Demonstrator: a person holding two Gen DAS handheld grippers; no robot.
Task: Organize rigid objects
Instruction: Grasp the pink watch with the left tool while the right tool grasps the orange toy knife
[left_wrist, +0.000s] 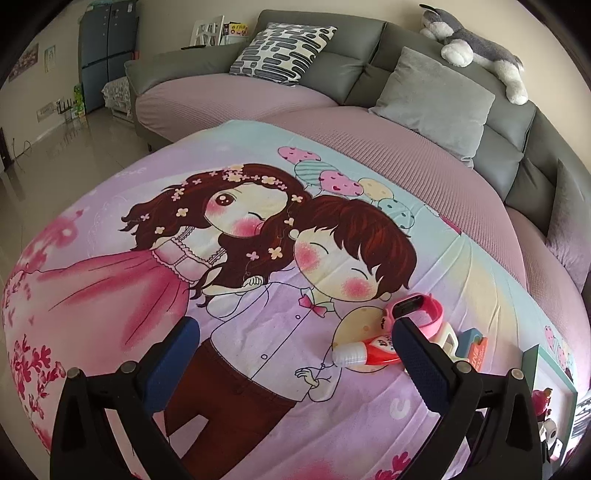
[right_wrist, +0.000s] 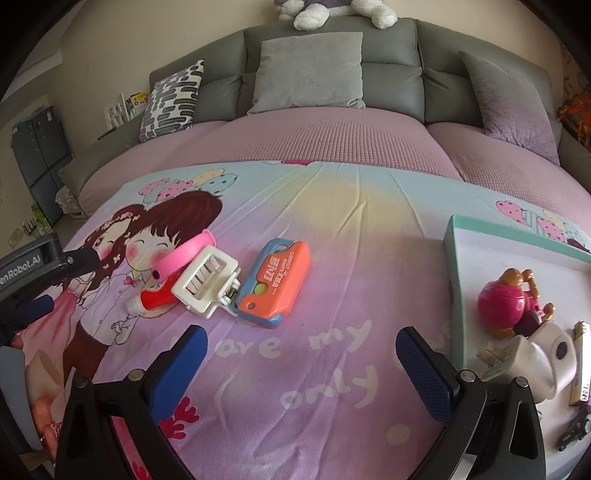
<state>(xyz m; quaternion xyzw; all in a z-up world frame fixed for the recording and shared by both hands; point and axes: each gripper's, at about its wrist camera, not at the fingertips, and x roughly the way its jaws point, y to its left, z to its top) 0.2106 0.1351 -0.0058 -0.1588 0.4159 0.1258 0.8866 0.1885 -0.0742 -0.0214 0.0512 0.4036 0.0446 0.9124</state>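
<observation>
Surface: a cartoon-print sheet (right_wrist: 332, 229) with a girl and a boy drawn on it, spread flat; whether a bench or a bed lies under it cannot be told.
Room: a grey sofa (right_wrist: 332, 40) with a pink seat cover curves behind; four cushions lean on it, a plush dog (left_wrist: 476, 44) lies along its back, and a tall grey cabinet (left_wrist: 99, 55) stands at the far left.
Loose things, four: a pink watch (right_wrist: 184, 254), a white hair claw (right_wrist: 207, 284), a red tube (right_wrist: 151, 299) and an orange-and-blue case (right_wrist: 273, 284), clustered and touching one another.
Tray: one teal-rimmed white tray (right_wrist: 452, 266) at the right, holding a pink round toy (right_wrist: 498, 299), a toy car (right_wrist: 574, 428) and other small pieces.
Left tool (left_wrist: 295, 358): released, nothing between its blue pads.
Right tool (right_wrist: 301, 365): released, over bare sheet.
</observation>
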